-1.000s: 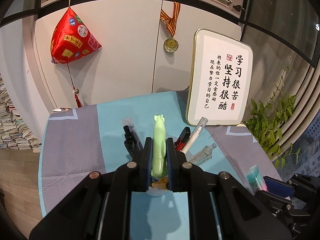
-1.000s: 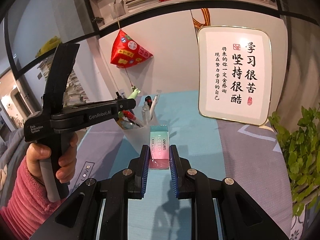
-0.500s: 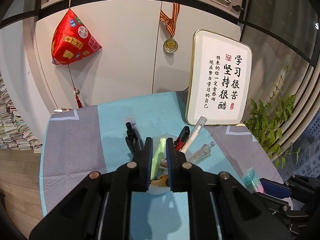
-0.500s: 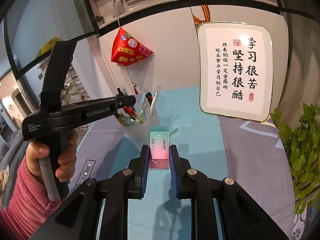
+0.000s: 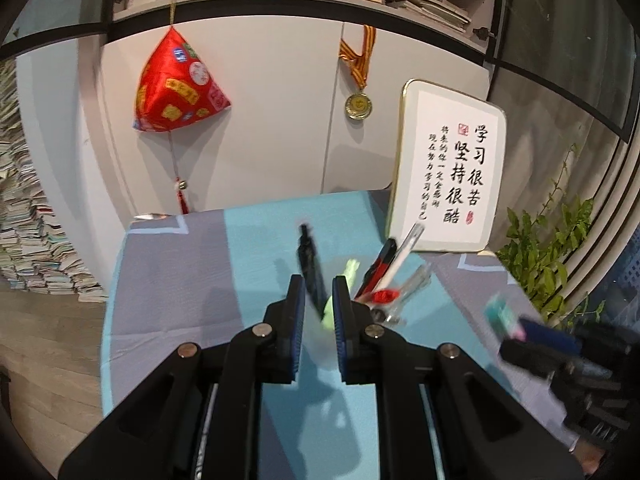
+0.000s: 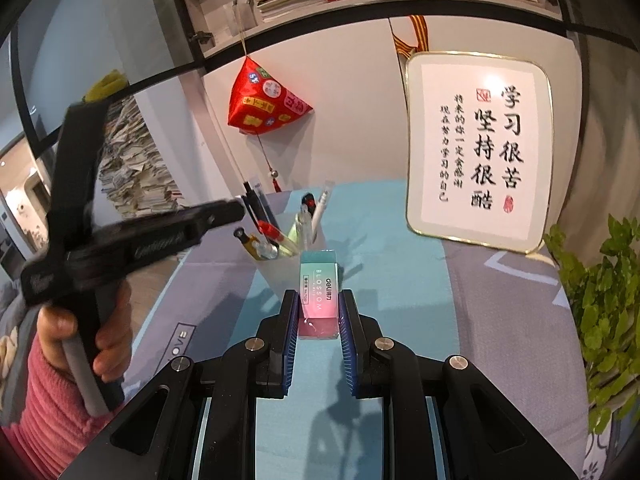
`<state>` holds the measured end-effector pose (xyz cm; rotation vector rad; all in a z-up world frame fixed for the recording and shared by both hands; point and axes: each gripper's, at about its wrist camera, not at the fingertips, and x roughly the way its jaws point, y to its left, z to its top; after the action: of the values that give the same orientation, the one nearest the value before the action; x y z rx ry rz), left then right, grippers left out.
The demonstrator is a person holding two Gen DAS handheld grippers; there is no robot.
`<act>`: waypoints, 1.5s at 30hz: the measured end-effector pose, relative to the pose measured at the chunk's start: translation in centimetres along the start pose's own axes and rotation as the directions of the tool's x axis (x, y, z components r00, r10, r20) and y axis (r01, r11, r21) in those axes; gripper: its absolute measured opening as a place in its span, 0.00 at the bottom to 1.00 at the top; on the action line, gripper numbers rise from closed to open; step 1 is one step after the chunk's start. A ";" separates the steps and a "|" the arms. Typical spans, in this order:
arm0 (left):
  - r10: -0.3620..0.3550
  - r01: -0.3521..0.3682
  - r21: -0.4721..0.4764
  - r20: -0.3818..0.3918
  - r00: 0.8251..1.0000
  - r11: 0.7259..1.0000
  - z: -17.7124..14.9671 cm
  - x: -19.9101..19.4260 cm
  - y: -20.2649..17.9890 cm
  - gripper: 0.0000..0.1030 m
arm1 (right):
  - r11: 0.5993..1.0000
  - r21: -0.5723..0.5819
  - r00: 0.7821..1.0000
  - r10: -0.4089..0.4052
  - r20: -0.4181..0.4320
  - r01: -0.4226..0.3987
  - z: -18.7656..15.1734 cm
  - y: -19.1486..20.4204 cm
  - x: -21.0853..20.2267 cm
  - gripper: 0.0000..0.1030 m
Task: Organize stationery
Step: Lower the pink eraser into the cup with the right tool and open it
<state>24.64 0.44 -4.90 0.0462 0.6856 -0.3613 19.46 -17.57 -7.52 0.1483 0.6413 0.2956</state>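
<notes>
Currently the right tool (image 6: pixel 319 320) has its two pads pressed on the lower end of a pink-and-teal eraser (image 6: pixel 319 292), which sticks forward from the narrow gap, just in front of a translucent pen cup (image 6: pixel 280 270) standing on the blue-and-grey tabletop (image 6: pixel 400 280). That cup holds a bunch of pens, among them a white pen (image 6: pixel 320 212) leaning away from the tool and a red-capped one beside it. To the left of the cup, a hand (image 6: pixel 100 332) in a pink sleeve grips the handle of the left tool (image 5: pixel 316 312). From its own camera, the left tool's pads stand close together with nothing clamped; a pale green pen (image 5: pixel 340 292), blurred, seems to lie just beyond them, at the cup, beside a black pen (image 5: pixel 310 264). Behind the cup and to its right, a framed calligraphy board (image 6: pixel 480 148) leans against the white cabinet.
</notes>
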 end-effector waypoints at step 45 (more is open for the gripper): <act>0.030 -0.030 -0.066 -0.012 0.999 0.997 -4.7 -2.6 2.4 0.12 | 0.992 -0.103 0.992 0.059 -0.112 -0.071 7.3 3.1 9.3 0.20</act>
<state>20.77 4.25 -7.08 -0.0043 0.7061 -0.3097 30.27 -11.98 -6.31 0.0507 0.7276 0.4020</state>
